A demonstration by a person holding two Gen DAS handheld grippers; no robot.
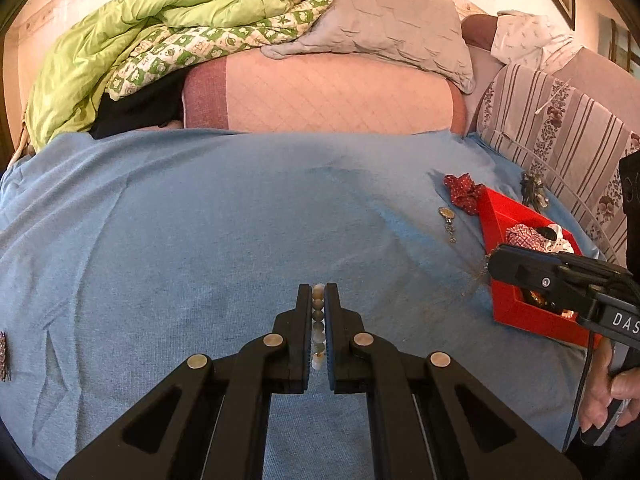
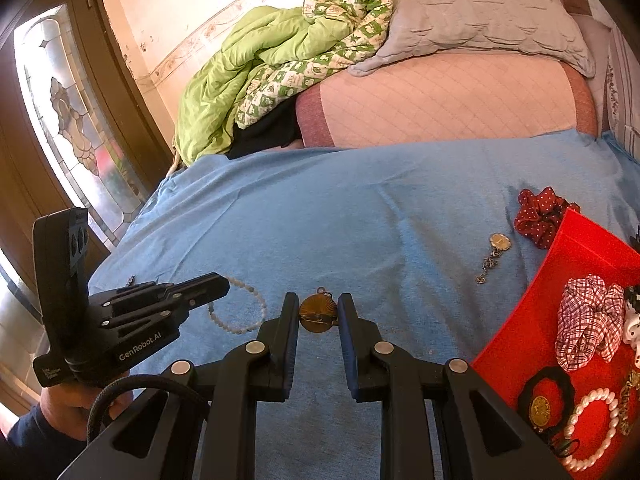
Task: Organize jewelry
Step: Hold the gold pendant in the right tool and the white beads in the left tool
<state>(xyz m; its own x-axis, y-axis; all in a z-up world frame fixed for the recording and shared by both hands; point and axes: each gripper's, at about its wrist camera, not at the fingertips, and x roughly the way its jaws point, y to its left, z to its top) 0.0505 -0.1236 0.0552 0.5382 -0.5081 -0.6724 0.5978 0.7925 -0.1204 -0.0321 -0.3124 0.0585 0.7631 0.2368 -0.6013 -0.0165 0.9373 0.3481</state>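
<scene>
My left gripper (image 1: 318, 292) is shut on a pale beaded bracelet (image 1: 318, 322), which hangs in a loop (image 2: 240, 312) over the blue cloth; the gripper also shows in the right wrist view (image 2: 218, 282). My right gripper (image 2: 319, 304) is shut on a round bronze fan-shaped pendant (image 2: 318, 314) just above the cloth, left of the red tray (image 2: 532, 320). The right gripper shows over the tray's near edge in the left wrist view (image 1: 496, 262). The tray (image 1: 490, 216) holds a checked scrunchie (image 2: 588, 320), a pearl bracelet (image 2: 596, 428), a black hair tie and other pieces.
A gold pendant on a chain (image 2: 494, 256) and a red dotted scrunchie (image 2: 538, 216) lie on the blue cloth (image 2: 360, 208) near the tray. A small clip (image 1: 4, 356) lies at the far left. Pillows and a green quilt (image 1: 120, 40) are piled behind.
</scene>
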